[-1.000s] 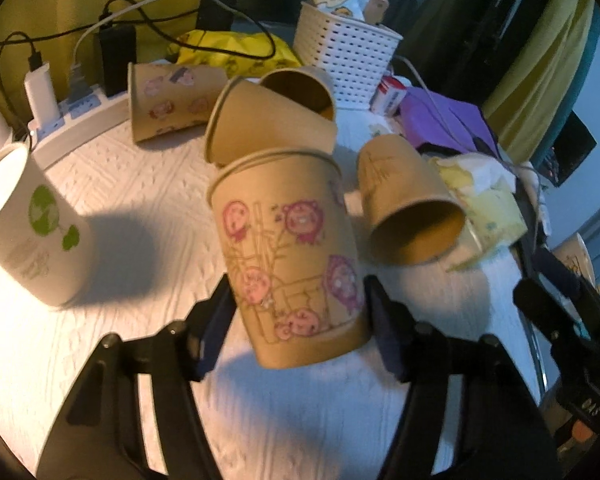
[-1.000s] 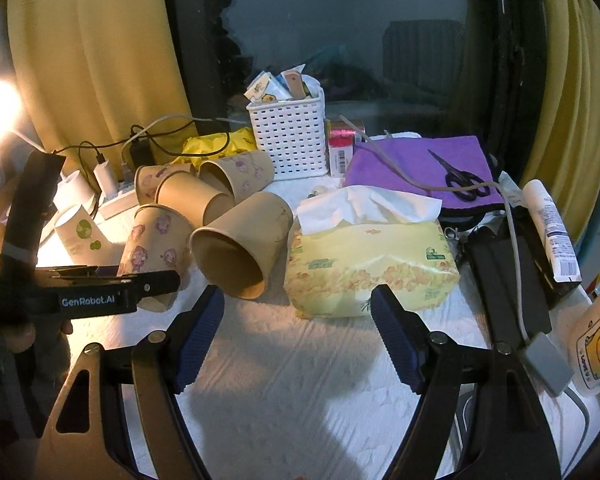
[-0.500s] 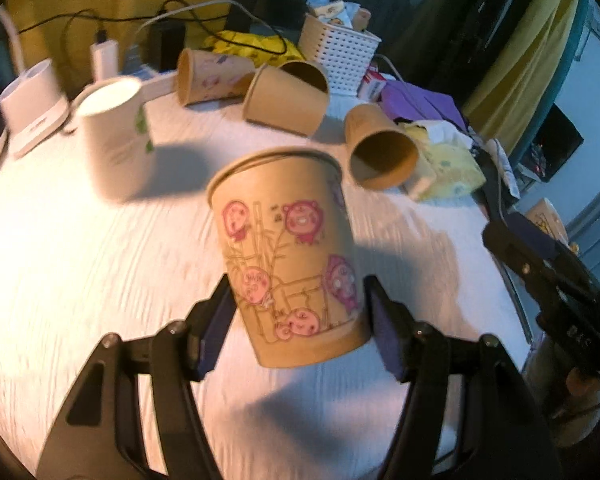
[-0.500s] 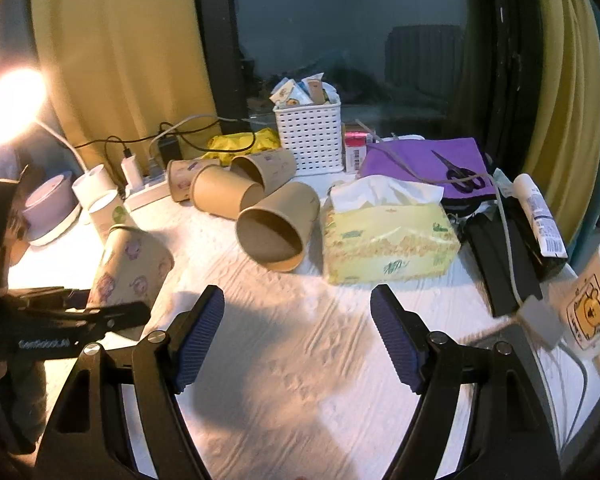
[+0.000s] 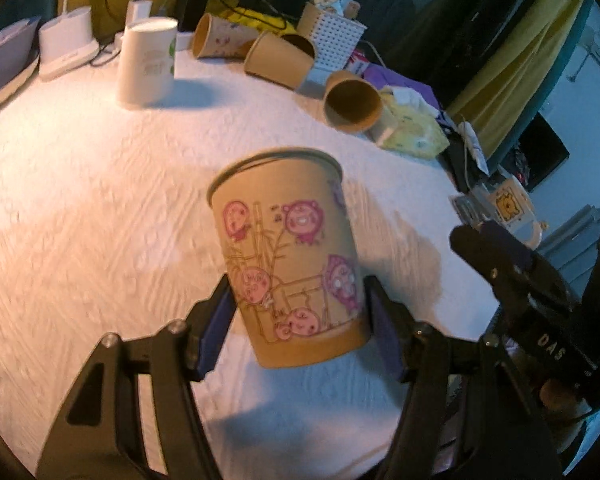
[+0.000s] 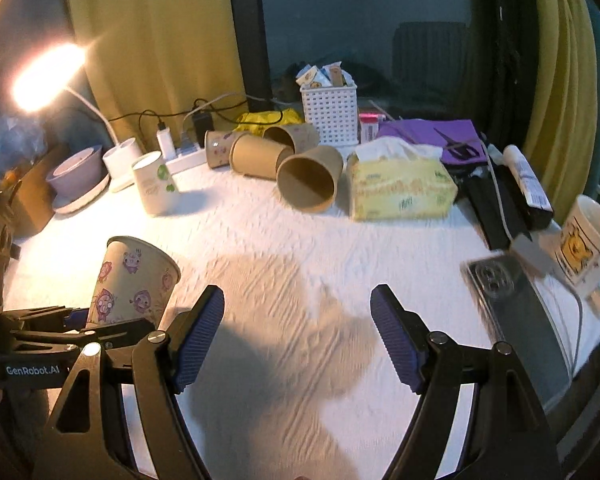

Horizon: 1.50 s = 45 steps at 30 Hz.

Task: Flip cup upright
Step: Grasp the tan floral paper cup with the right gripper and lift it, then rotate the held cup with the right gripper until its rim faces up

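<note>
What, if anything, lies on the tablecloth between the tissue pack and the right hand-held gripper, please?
Nothing: in the right wrist view, only bare white tablecloth with shadows stretches between the tissue pack and the open right hand-held gripper.

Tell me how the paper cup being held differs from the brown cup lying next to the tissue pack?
The held cup is clamped between the left gripper's fingers with its mouth up, slightly tilted; the brown cup lies on its side on the table, mouth toward the cameras, touched by no gripper. The held cup carries pink cartoon prints; the lying cup's visible side looks plain. Both are tan paper cups of similar shape.
</note>
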Tool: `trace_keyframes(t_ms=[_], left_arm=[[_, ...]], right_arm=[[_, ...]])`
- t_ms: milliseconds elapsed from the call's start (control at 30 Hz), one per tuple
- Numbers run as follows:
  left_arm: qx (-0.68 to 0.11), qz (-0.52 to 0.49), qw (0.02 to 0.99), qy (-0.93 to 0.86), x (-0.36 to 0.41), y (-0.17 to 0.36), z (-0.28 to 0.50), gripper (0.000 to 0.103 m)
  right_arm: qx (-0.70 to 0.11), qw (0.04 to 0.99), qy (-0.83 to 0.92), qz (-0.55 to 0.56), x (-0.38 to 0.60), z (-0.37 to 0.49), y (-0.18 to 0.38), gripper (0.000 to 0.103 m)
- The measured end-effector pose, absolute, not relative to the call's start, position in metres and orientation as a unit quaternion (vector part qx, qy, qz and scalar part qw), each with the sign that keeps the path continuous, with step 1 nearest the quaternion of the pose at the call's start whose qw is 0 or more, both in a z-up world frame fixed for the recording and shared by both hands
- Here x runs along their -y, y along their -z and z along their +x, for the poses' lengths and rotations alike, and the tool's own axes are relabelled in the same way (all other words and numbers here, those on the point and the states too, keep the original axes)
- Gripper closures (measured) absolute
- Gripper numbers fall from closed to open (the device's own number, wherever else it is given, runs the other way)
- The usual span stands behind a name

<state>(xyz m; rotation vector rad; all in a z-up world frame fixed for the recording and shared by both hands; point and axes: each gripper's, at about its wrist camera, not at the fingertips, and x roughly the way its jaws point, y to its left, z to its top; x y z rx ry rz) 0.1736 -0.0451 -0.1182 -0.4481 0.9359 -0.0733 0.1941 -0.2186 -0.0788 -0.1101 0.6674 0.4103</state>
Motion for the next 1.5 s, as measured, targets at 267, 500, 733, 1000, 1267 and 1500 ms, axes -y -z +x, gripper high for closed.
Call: trace_keyframes(t_ms=[267, 500, 733, 1000, 1267, 1500], left_arm=[[-0.457, -0.221, 0.861, 0.032, 0.06, 0.134, 0.174, 0.039], [-0.464, -0.219, 0.858, 0.029, 0.06, 0.133, 0.178, 0.026], [-0.44, -0.208, 0.873, 0.039, 0.051, 0.11, 0.165, 0.019], [-0.407, -0.196, 0.892, 0.025, 0.017, 0.092, 0.149, 0.019], [-0.382, -0.177, 0.907, -0.016, -0.036, 0.091, 0.143, 0.019], [-0.376, -0.176, 0.91, -0.019, -0.061, 0.096, 0.149, 0.019]], right_arm=[[-0.346, 0.917, -0.191, -0.049, 0.234, 0.183, 0.095, 0.024], [-0.355, 0.915, -0.186, -0.048, 0.236, 0.188, 0.1, 0.024], [-0.364, 0.909, -0.199, -0.049, 0.231, 0.193, 0.093, 0.024], [-0.388, 0.884, -0.253, -0.067, 0.195, 0.197, 0.07, 0.024], [-0.455, 0.835, -0.303, -0.063, 0.139, 0.213, 0.073, 0.024], [-0.52, 0.796, -0.303, -0.063, 0.107, 0.228, 0.086, 0.024]])
